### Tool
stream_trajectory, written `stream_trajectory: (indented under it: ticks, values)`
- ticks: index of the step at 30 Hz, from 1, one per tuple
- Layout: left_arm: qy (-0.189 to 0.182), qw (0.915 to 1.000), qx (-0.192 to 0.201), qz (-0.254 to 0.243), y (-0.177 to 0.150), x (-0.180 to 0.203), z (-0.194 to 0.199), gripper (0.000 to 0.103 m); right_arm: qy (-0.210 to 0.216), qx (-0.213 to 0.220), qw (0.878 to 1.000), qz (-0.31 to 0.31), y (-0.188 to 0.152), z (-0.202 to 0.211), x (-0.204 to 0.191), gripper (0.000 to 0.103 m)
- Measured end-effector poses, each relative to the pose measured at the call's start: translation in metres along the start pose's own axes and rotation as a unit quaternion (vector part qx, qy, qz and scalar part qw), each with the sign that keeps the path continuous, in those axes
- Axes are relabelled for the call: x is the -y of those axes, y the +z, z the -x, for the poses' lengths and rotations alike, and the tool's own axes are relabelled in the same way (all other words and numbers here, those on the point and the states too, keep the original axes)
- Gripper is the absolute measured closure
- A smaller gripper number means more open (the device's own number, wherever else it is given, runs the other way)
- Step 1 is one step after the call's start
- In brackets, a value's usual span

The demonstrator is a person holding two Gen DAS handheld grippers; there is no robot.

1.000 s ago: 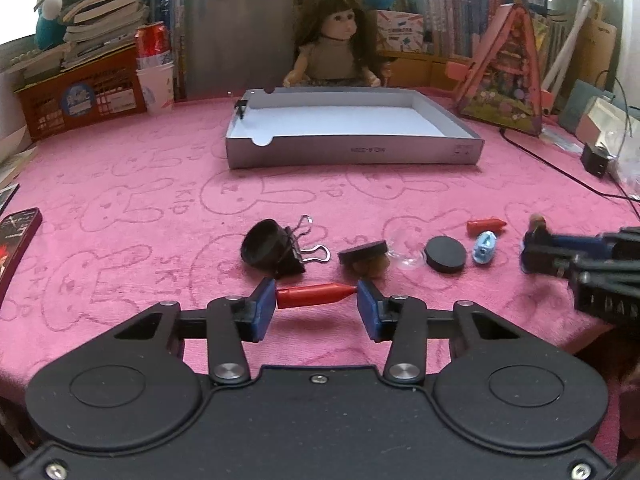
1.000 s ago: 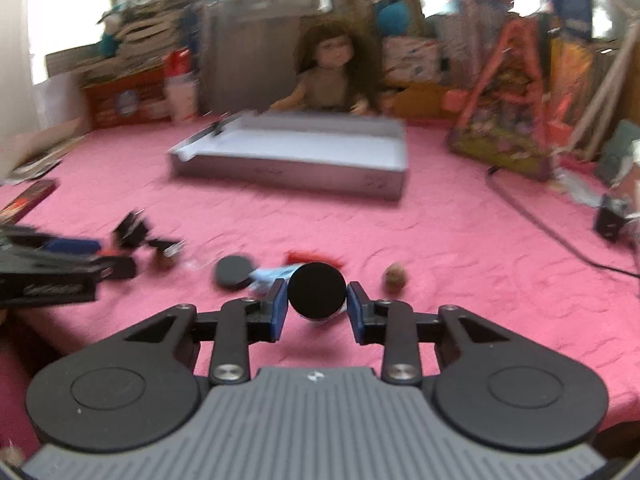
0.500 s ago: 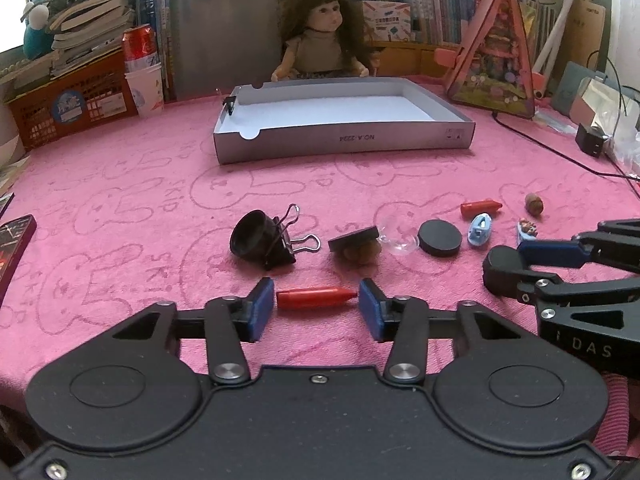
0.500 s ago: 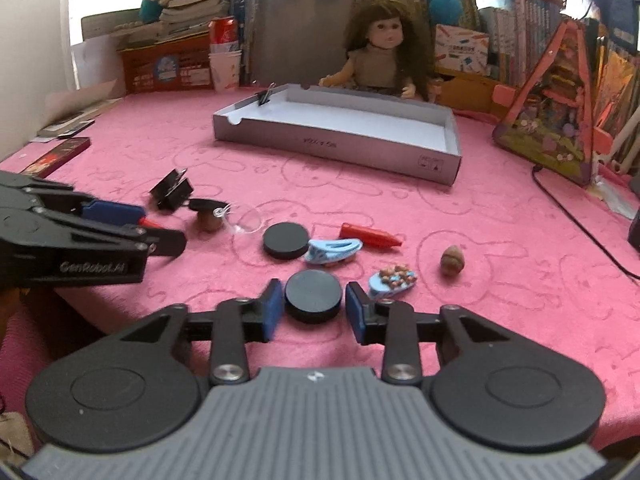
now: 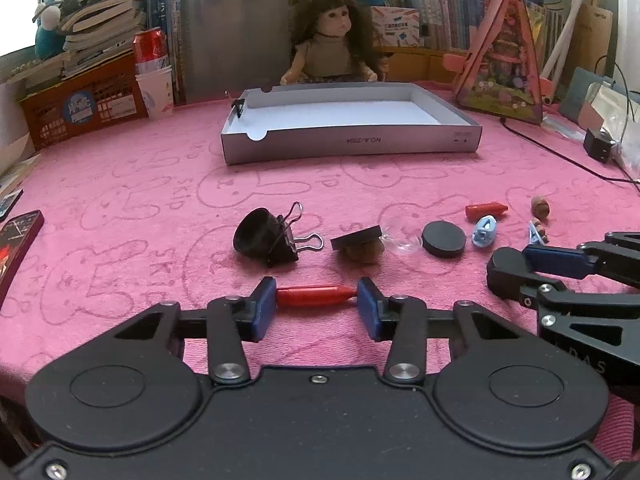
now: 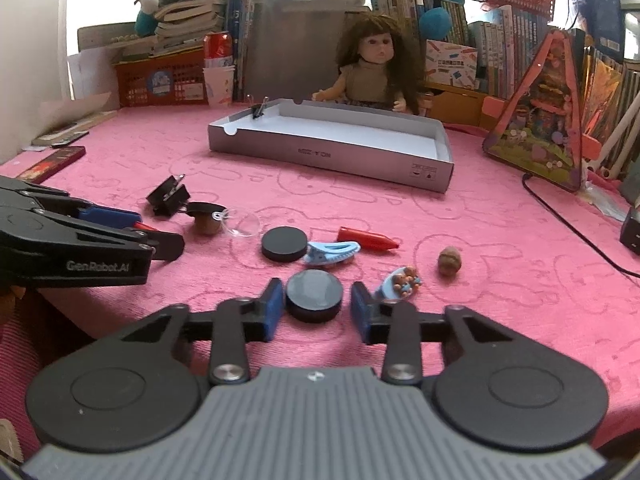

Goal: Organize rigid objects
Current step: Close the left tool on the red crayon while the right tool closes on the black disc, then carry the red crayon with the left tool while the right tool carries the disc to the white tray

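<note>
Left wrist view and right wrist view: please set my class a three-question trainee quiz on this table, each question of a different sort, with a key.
1. True or false: the nut lies inside the grey tray.
2. What is between the fingers of the left gripper? A a red crayon; B a binder clip; C a hair clip.
3. Which toy sits just behind the tray, facing the cameras?

Key
1. False: it lies on the pink cloth, well in front of the tray.
2. A. The jaws are closing with the crayon between them, pads at its two ends.
3. The doll.
</note>
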State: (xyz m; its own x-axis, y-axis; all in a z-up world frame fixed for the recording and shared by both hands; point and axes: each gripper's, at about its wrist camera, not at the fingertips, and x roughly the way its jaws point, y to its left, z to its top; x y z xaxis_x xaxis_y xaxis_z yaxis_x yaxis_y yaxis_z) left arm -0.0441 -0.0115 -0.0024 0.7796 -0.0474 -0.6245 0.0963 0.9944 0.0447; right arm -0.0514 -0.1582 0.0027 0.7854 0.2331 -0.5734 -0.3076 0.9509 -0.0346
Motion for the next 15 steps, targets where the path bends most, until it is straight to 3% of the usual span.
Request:
stream_trajectory:
  ticks: [6,15]
  values:
    - [-0.020,0.9997,-0.002,0.012,0.006,-0.003,0.005,0.061,0.011,-0.001,1.000,-0.014,0.006,0.000,0.003,0.066]
    - [-0.012,0.9997,0.007,0.020,0.032,-0.010,-0.004,0.061,0.003,0.010,0.999,-0.041,0.029,-0.005,0.013,0.066]
